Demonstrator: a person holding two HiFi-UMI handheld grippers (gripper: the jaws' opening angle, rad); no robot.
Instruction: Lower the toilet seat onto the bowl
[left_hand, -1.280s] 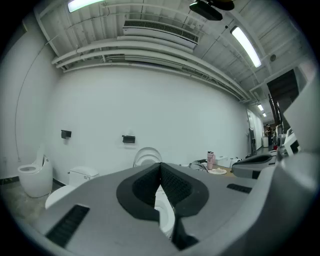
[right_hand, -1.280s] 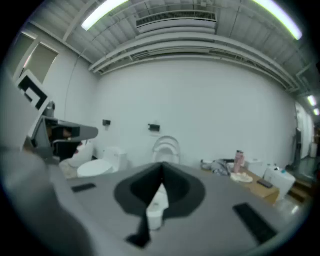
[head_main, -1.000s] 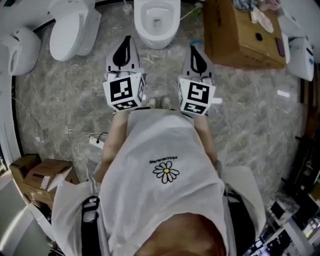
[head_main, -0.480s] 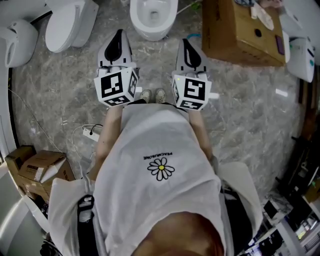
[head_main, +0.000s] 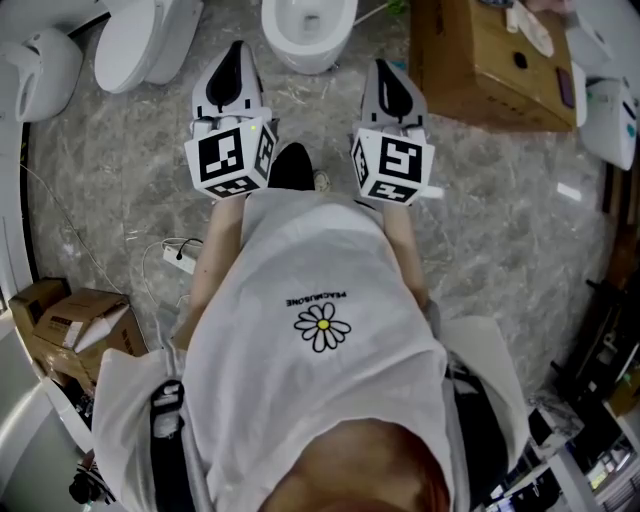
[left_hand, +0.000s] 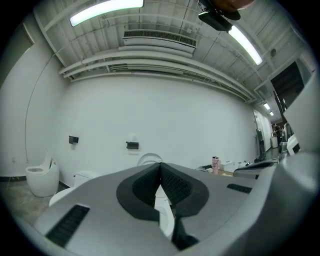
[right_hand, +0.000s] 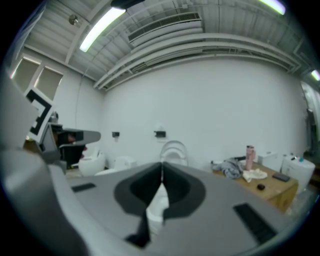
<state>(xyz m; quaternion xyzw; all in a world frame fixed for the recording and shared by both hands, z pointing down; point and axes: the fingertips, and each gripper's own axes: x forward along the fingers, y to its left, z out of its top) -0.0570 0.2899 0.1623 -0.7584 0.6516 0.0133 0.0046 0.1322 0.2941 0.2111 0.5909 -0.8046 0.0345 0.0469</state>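
Observation:
The white toilet (head_main: 310, 35) stands straight ahead at the top of the head view, its bowl uncovered. Its seat (right_hand: 173, 148) is raised upright against the wall, also showing as the seat (left_hand: 149, 159) above the jaws in the left gripper view. My left gripper (head_main: 237, 58) and right gripper (head_main: 386, 78) are held side by side, short of the bowl and pointing at it. Both are shut with nothing between the jaws. In the gripper views the left gripper (left_hand: 160, 166) and right gripper (right_hand: 161, 165) show pads pressed together, with the white bowl (right_hand: 159, 206) behind them.
A second toilet (head_main: 135, 42) with its lid down stands at the left, another white fixture (head_main: 40, 72) beyond it. A large cardboard box (head_main: 490, 60) with small items sits right of the bowl. Cardboard boxes (head_main: 80, 325) and a power strip (head_main: 180, 255) lie at the lower left.
The person has stepped forward: a dark shoe now shows between the grippers, and the toilets sit higher in the head view. Both grippers stayed shut.

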